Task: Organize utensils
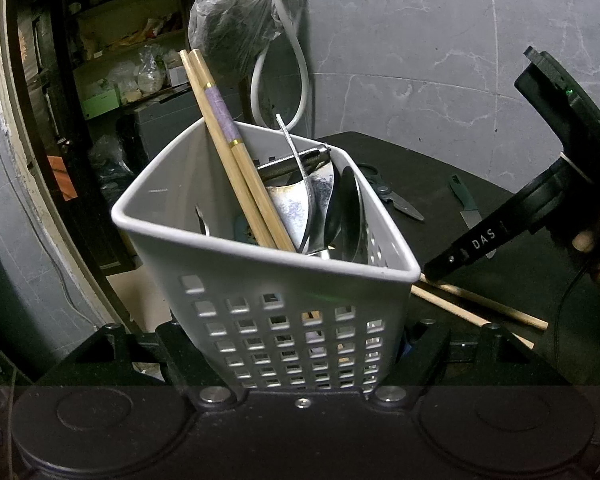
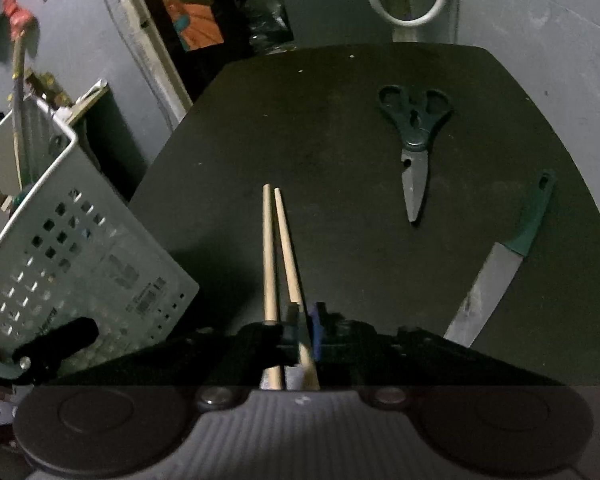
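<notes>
My left gripper point(image 1: 296, 344) is shut on a white perforated utensil basket point(image 1: 276, 320) and holds it tilted above the black table point(image 1: 440, 168). In the basket stand a pair of chopsticks with a purple band point(image 1: 228, 140), metal spoons and a ladle point(image 1: 344, 208). My right gripper point(image 2: 300, 320) is shut on two plain wooden chopsticks point(image 2: 280, 248) that point forward over the table. The right gripper also shows in the left wrist view point(image 1: 472, 244), just right of the basket, with the chopsticks point(image 1: 480, 304) below it. The basket shows in the right wrist view point(image 2: 72, 248) at the left.
Green-handled scissors point(image 2: 416, 140) and a green-handled knife point(image 2: 500, 264) lie on the black table point(image 2: 300, 120). A grey marble wall point(image 1: 460, 40), a white hose point(image 1: 300, 80) and a hanging plastic bag point(image 1: 232, 20) stand behind. A doorway with shelves point(image 1: 120, 60) is at the left.
</notes>
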Demonstrator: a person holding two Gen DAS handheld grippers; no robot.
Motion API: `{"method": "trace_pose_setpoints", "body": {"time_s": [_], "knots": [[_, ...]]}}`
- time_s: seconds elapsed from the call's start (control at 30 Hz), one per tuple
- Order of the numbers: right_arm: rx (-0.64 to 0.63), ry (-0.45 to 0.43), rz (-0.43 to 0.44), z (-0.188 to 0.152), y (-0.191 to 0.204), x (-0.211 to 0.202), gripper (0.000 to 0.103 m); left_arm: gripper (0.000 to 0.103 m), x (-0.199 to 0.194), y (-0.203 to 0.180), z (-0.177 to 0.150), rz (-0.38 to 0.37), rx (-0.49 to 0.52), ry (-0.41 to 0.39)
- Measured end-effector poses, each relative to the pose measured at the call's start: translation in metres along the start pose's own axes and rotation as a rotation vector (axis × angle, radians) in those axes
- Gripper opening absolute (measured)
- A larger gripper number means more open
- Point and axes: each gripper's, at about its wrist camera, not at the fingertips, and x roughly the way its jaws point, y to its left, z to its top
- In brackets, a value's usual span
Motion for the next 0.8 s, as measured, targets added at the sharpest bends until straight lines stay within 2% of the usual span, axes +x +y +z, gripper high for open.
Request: {"method": "trace_pose_setpoints", "body": {"time_s": [0.03,0.1,0.13,0.2,0.3,0.43,0.47,0.53,0.6,0.67,0.8], "knots": [[0.007,0.000,0.001,0.000,0.000,0.000,0.019,0.079,0.000,0.000,0.000,0.000,0.000,0.000],[0.039,0.003,0.028,0.001,-0.002,0.000,0.035,0.079,0.000,0.000,0.000,0.000,0.000,0.000],[0.057,0.002,0.042,0.001,-0.003,0.000,0.038,0.079,0.000,0.000,0.000,0.000,-0.001,0.000],[0.081,0.005,0.059,0.000,-0.001,0.001,0.049,0.079,0.000,0.000,0.000,0.000,0.000,0.000],[0.054,0.016,0.050,-0.001,0.007,0.003,0.053,0.079,0.000,0.000,0.000,0.000,0.000,0.000],[-0.036,0.040,-0.006,-0.002,0.024,0.008,0.054,0.079,0.000,0.000,0.000,0.000,0.000,0.000],[-0.074,0.049,-0.030,-0.002,0.030,0.009,0.054,0.079,0.000,0.000,0.000,0.000,-0.001,-0.001],[-0.150,0.063,-0.082,-0.005,0.041,0.012,0.047,0.079,0.000,0.000,0.000,0.000,-0.002,-0.001],[-0.211,0.071,-0.128,-0.007,0.050,0.013,0.029,0.079,-0.001,0.000,0.000,0.001,-0.004,-0.002],[-0.198,0.092,-0.120,-0.004,0.049,0.013,0.015,0.079,-0.001,0.000,0.000,0.002,-0.005,-0.003],[-0.211,0.118,-0.126,0.000,0.052,0.016,0.015,0.079,-0.001,-0.001,0.000,0.002,-0.007,-0.004]]}}
